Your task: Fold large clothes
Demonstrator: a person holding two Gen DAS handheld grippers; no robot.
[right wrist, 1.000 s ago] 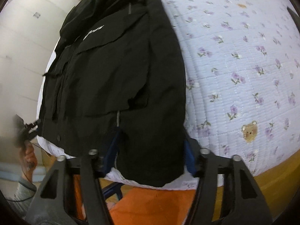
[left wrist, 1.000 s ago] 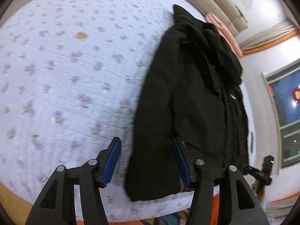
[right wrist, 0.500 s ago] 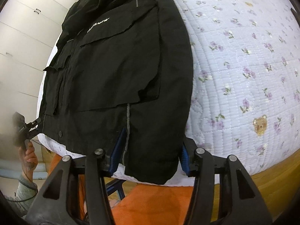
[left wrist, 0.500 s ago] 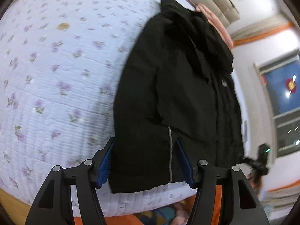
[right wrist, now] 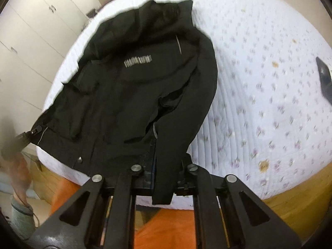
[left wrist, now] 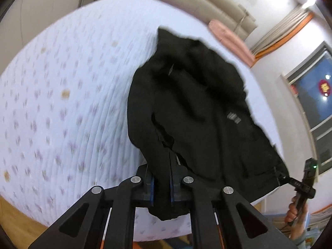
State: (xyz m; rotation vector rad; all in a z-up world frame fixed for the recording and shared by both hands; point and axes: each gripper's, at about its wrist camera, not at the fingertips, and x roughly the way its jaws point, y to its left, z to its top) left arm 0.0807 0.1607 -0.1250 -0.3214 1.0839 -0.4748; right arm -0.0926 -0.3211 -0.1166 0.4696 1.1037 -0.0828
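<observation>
Since the earlier frames both pairs of jaws have closed: they were spread astride the jacket's near edge, and now the left gripper (left wrist: 161, 188) and right gripper (right wrist: 168, 181) each pinch black cloth, which has begun to rise off the bed (left wrist: 62, 124).

Black jacket (right wrist: 132, 95): lies on the quilted floral bed near its foot edge, hood end far, hem corners lifted toward the cameras. Heavy, multi-layered; pale logo on the chest, a reflective strip by the shoulder. Frames motion-blurred, so I cannot say for certain how many layers each grip holds.

Risks, as judged:
- Thin bite on thick cloth; the weight could pull a corner free mid-lift.
- If only one layer is caught, the fold would skew and the body bunch.
- Uneven lift of the two corners would twist the hem line.
</observation>
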